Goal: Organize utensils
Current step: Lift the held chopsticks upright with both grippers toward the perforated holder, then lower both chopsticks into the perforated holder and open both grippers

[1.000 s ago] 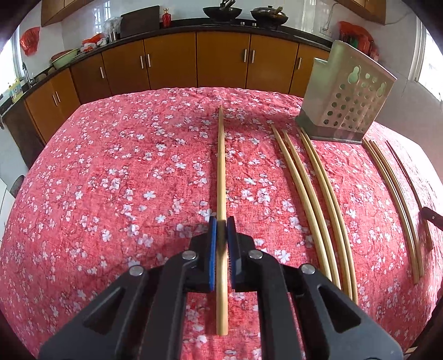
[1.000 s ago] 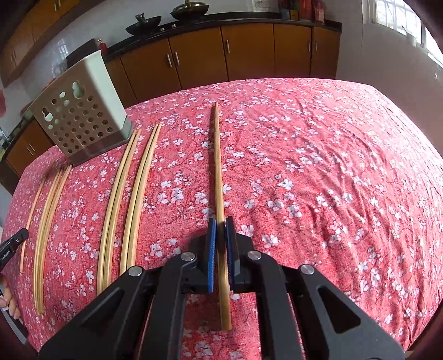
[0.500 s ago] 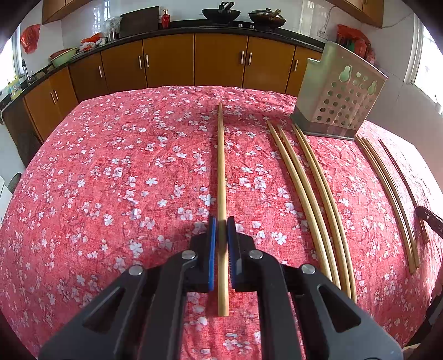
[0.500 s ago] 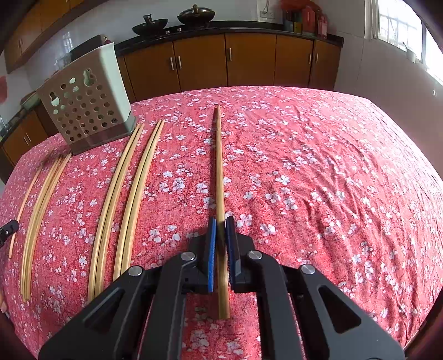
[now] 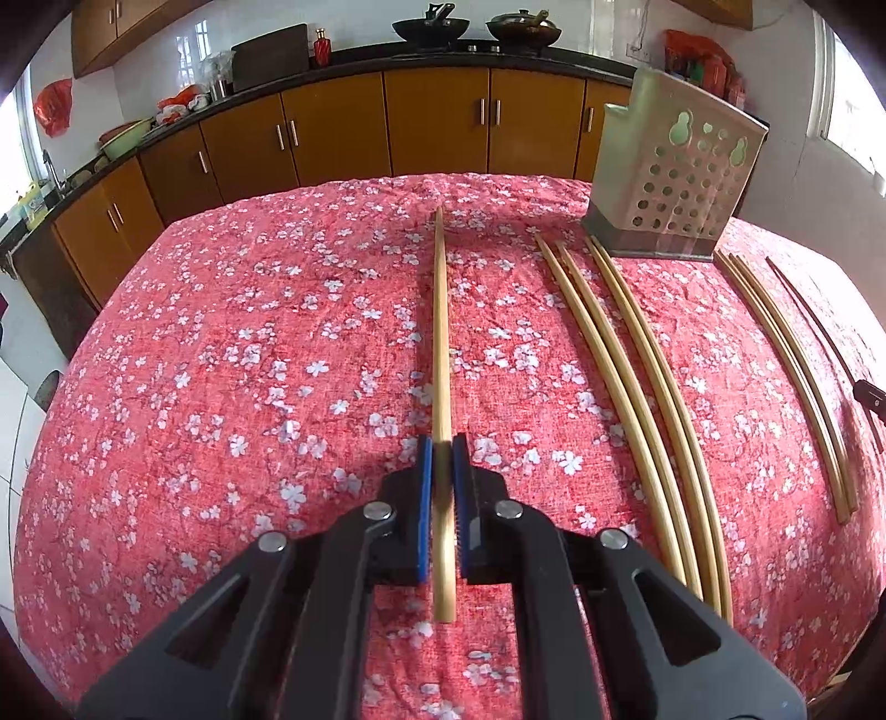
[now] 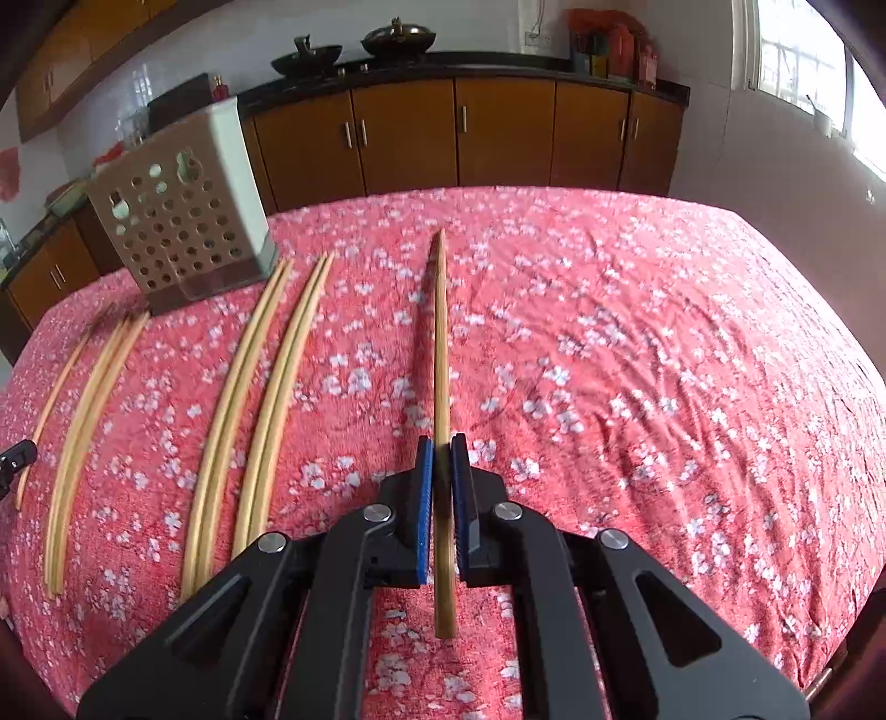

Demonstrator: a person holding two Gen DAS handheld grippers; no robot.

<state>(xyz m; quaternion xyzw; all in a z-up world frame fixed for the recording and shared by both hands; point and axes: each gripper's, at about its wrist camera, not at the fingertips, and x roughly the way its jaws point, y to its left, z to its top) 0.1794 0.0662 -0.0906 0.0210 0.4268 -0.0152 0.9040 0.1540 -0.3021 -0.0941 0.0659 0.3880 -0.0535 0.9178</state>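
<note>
Left gripper (image 5: 442, 471) clenched on a chopstick (image 5: 440, 343); right gripper (image 6: 442, 471) clenched on another chopstick (image 6: 440, 354). Loose chopsticks (image 5: 637, 387) just beside the perforated holder (image 5: 673, 188).

chopsticks (image 5: 631, 382): 9 | perforated holder (image 5: 673, 183): 1 | grippers (image 5: 442, 482): 2 | woks (image 5: 431, 26): 2

Home kitchen: brown wooden base cabinets (image 5: 437, 119) under a black counter (image 6: 459, 61), two dark woks (image 5: 431, 27) on the hob, white tiled wall (image 6: 310, 22).

Brown cabinets (image 5: 437, 124) under black counter (image 6: 459, 61), daylit window (image 6: 803, 50).
</note>
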